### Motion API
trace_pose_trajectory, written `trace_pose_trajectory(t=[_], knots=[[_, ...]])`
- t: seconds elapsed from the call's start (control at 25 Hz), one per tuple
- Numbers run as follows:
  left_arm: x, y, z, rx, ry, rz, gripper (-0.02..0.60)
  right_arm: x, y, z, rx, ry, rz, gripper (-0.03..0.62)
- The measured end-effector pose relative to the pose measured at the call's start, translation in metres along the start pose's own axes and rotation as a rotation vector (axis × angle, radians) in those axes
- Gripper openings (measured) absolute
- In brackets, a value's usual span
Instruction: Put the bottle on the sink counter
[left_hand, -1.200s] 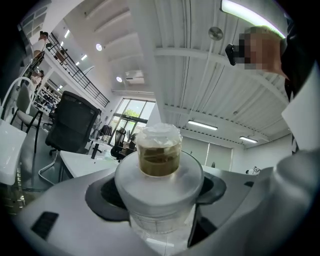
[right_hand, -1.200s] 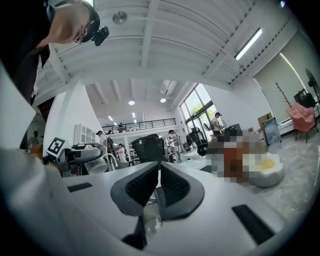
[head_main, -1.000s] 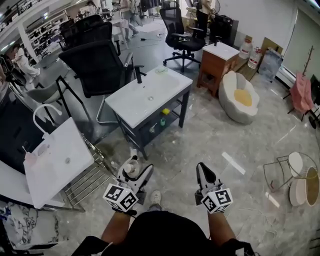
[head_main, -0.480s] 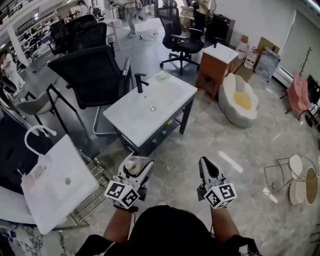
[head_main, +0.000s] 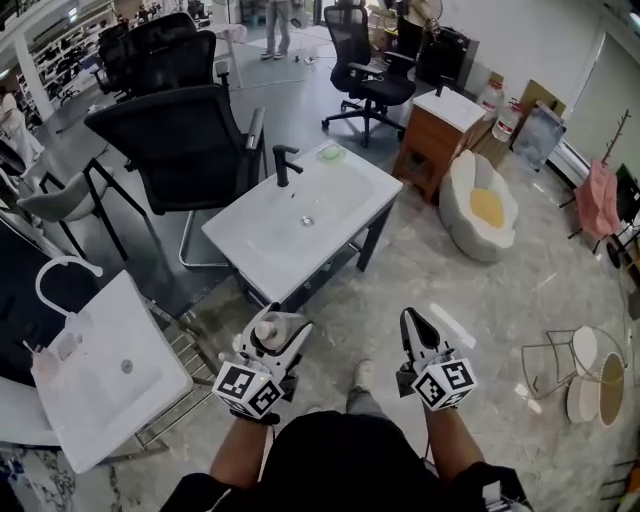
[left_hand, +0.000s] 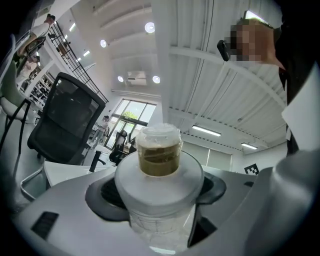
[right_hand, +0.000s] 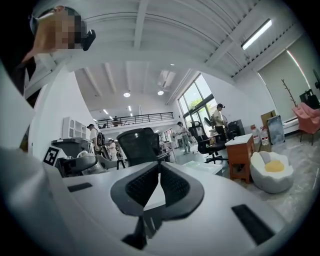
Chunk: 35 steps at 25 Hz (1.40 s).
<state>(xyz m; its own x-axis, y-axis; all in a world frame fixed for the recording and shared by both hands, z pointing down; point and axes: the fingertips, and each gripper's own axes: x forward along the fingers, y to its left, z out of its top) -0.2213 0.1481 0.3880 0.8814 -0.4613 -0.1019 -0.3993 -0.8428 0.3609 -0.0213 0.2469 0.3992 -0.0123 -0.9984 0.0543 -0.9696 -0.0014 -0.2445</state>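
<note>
A clear plastic bottle (head_main: 270, 331) with a white collar and a capped brownish neck stands upright between the jaws of my left gripper (head_main: 274, 338), low in the head view. In the left gripper view the bottle (left_hand: 159, 172) fills the gap and both pads press its sides; my left gripper (left_hand: 159, 200) is shut on it. The white sink counter (head_main: 262, 237) with a black faucet (head_main: 283, 164) stands on a dark frame just ahead of the grippers. To the right my right gripper (head_main: 418, 334) is held at the same height, with its jaws (right_hand: 159, 172) shut on nothing.
A second white basin (head_main: 150, 385) with a white faucet lies at the lower left on a wire rack. Black chairs (head_main: 175, 140) stand behind the counter. A green dish (head_main: 331, 153) rests on its far corner. A wooden cabinet (head_main: 440, 135) and a round white seat (head_main: 482, 205) stand at the right.
The person has walked towards the sink counter, which now lies nearer and more central. Both grippers keep their pose, the bottle still in the left one.
</note>
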Motion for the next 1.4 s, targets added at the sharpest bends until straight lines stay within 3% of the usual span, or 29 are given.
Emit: trace_pose_trajectory(t=[0.24,0.6,0.84,1.16,1.4], knots=[[0.046,0.018,-0.005,0.025,0.006,0.050,0.350,0.059,-0.033,0.002,0.034,-0.014,0.088,0.032],[0.169,0.034,0.002,0.055,-0.025,0.115,0.350,0.146,-0.133,0.024,0.020,-0.011,0.155,0.032],[0.221,0.048,-0.011,0.046,-0.010,0.183,0.350,0.175,-0.185,0.027,0.015,0.020,0.139,0.032],[0.275,0.072,-0.029,0.073,0.066,0.193,0.350,0.207,-0.229,0.013,0.043,0.062,0.104,0.032],[0.323,0.121,-0.033,0.130,0.097,0.185,0.350,0.259,-0.248,0.024,0.003,0.059,0.097,0.032]])
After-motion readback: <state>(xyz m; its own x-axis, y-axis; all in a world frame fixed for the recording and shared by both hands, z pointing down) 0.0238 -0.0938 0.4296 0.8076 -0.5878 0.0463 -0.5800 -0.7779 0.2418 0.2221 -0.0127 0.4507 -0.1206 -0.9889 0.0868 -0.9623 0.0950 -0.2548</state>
